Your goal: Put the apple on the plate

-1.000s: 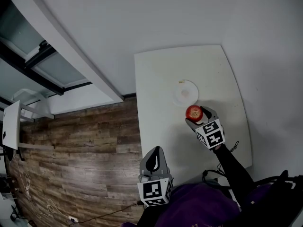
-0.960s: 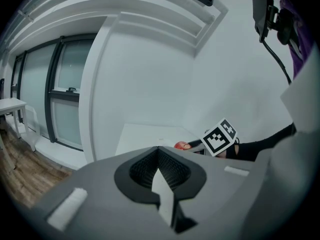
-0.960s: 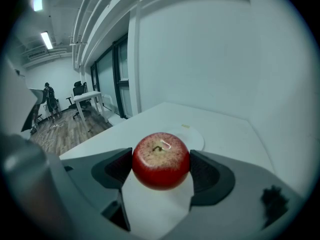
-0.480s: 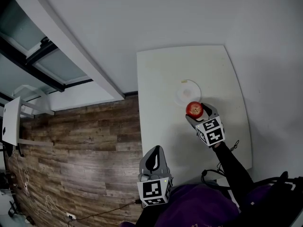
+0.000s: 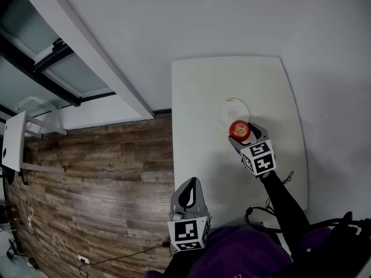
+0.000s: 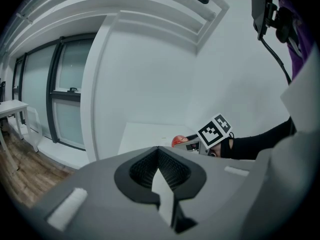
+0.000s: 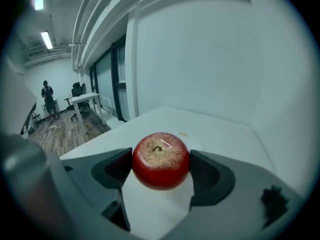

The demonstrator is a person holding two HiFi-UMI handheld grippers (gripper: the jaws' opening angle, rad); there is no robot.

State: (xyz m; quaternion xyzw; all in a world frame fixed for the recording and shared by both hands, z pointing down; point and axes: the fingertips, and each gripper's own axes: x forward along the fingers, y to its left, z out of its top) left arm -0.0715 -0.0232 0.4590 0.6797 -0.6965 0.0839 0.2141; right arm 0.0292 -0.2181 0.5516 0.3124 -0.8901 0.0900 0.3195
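Observation:
A red apple (image 7: pixel 160 160) with its stem up sits clamped between the jaws of my right gripper (image 5: pixel 240 136), held above the white table (image 5: pixel 197 155). The same apple (image 5: pixel 239 130) shows in the head view at the near edge of a small white plate (image 5: pixel 233 110), which lies flat mid-table. In the right gripper view the plate (image 7: pixel 192 143) peeks out just behind the apple. My left gripper (image 5: pixel 188 196) hangs off the table's near-left corner, jaws together and holding nothing. From the left gripper view the apple (image 6: pixel 179 141) is a small red spot by the right gripper's marker cube.
The table stands against a white wall, with wooden floor (image 5: pixel 98 178) to its left. A black cable (image 5: pixel 284 181) lies near the table's right front edge. A desk, chairs and a person (image 7: pixel 47 99) stand far off in the room.
My right gripper has carried the apple a little farther from me, from just short of the plate to over its near edge. The left gripper has stayed in place.

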